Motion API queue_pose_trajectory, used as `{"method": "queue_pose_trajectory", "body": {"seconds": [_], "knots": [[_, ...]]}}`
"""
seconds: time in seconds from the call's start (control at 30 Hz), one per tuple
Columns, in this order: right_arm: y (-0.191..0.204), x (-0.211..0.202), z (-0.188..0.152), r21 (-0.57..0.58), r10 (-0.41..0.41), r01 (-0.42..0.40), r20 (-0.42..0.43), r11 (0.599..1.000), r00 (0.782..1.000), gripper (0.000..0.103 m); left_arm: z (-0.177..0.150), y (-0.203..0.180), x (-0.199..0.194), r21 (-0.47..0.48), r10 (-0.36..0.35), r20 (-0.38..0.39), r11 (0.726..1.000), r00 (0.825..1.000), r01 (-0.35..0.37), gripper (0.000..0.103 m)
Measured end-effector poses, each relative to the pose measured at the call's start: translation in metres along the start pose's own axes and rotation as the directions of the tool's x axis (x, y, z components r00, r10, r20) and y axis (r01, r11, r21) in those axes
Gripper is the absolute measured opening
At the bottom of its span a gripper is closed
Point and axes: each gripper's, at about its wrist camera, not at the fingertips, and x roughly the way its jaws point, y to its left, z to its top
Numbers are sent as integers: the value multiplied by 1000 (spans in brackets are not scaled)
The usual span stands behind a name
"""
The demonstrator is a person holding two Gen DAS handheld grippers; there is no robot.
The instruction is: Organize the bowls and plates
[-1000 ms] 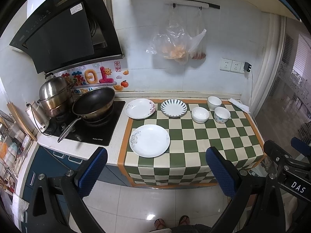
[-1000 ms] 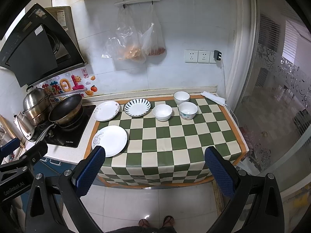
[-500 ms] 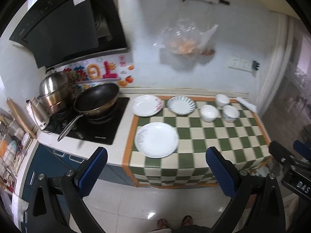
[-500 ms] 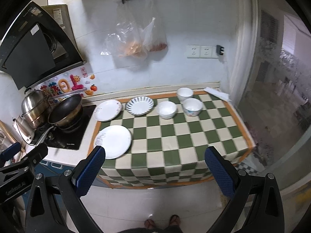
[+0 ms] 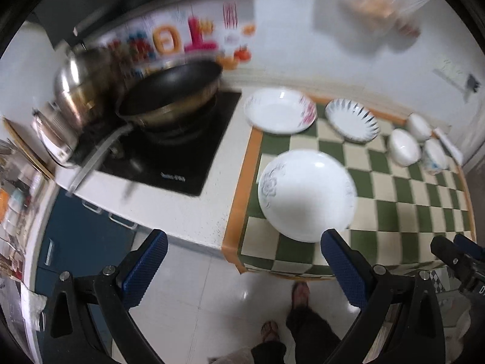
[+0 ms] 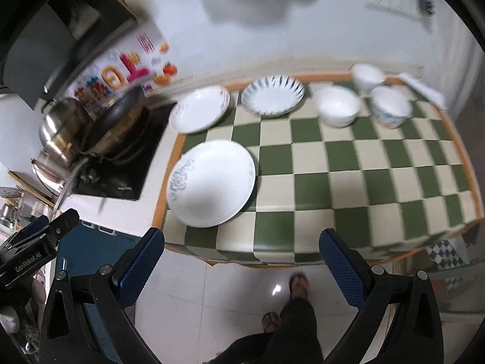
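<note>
At far left sit a steel pot (image 6: 62, 130) and a dark wok (image 6: 119, 119) on the black cooktop (image 5: 169, 154). Next comes the large white plate (image 5: 306, 195) at the checkered cloth's (image 6: 363, 166) near-left corner, with 2 plates and 3 bowls lined up behind. Both tools hang short of the counter, empty: the left gripper (image 5: 242, 261) has its jaws spread wide, as does the right gripper (image 6: 242, 257). The plate lies ahead and slightly right of the left one, probably the nearer.
</note>
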Motion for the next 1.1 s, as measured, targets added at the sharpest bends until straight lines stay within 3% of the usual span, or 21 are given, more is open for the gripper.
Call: {"method": "queue_pose_trajectory", "body": {"seconds": [0.1, 0.27, 0.33, 0.47, 0.57, 0.6, 0.67, 0.7, 0.73, 0.8, 1.1], "knots": [[-9, 58, 25, -1, 21, -21, -66, 1000, 998, 103, 16, 2, 59, -10, -4, -91, 1000, 996, 3, 102], [-30, 158, 66, 1, 38, -38, -195, 999, 980, 96, 36, -3, 134, -27, -13, -181, 1000, 983, 8, 91], [-40, 191, 78, 20, 61, -58, -260, 998, 964, 81, 44, -9, 168, -26, -44, -245, 999, 969, 38, 78], [-59, 247, 97, 92, 150, -126, -353, 988, 923, 68, 56, -15, 221, -43, -93, -344, 996, 934, 83, 64], [-63, 271, 104, 110, 195, -165, -387, 980, 901, 59, 58, -16, 243, -69, -127, -395, 992, 910, 108, 56], [-63, 278, 106, 122, 220, -186, -398, 975, 891, 56, 58, -17, 249, -73, -142, -407, 990, 902, 123, 48], [-58, 288, 105, 136, 264, -227, -425, 964, 866, 45, 56, -20, 258, -77, -162, -434, 987, 886, 143, 37], [-58, 293, 106, 135, 270, -234, -436, 963, 859, 35, 56, -22, 261, -83, -178, -440, 984, 880, 157, 32], [-55, 297, 106, 133, 282, -249, -441, 959, 852, 25, 56, -23, 261, -93, -195, -434, 981, 880, 171, 31], [-52, 301, 107, 112, 275, -252, -442, 961, 854, 15, 58, -24, 258, -92, -189, -425, 982, 885, 166, 31], [-57, 284, 107, 78, 273, -265, -410, 961, 870, 13, 64, -47, 241, -71, -179, -395, 984, 901, 164, 31]]}}
